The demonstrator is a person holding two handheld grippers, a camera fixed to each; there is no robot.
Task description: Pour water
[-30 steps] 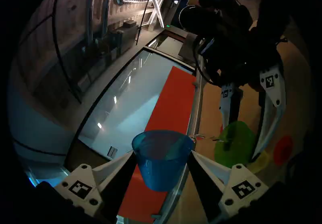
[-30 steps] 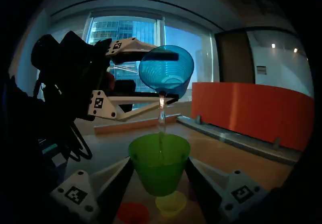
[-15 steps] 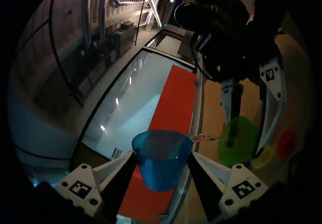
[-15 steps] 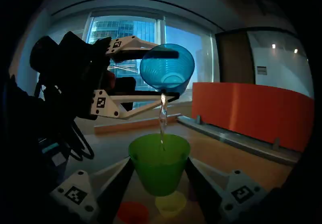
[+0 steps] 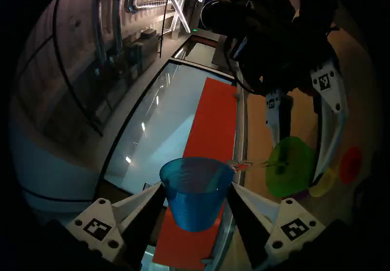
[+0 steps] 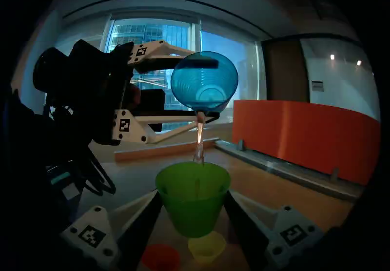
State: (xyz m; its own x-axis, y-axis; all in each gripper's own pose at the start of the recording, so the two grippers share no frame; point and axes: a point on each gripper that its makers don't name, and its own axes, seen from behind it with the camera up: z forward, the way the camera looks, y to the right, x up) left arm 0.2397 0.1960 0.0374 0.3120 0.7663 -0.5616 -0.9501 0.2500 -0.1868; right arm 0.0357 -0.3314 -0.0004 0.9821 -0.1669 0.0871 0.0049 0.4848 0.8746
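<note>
My left gripper (image 5: 197, 200) is shut on a blue cup (image 5: 196, 191), tipped over on its side. In the right gripper view that blue cup (image 6: 204, 82) hangs above with its mouth facing me, held by the left gripper (image 6: 187, 90). A thin stream of water (image 6: 198, 142) falls from its rim into the green cup (image 6: 193, 203). My right gripper (image 6: 193, 210) is shut on the green cup and holds it upright. In the left gripper view the green cup (image 5: 290, 166) sits between the right gripper's white fingers (image 5: 336, 125).
Below the green cup, a small yellow cup (image 6: 207, 248) and a small red cup (image 6: 160, 258) stand on the wooden table (image 6: 273, 193). An orange panel (image 6: 312, 137) runs along the table's far right edge. Large windows (image 6: 151, 42) lie behind.
The blue cup has tipped further, its mouth turning more toward the right gripper's camera. Water keeps running into the green cup, which stays put.
</note>
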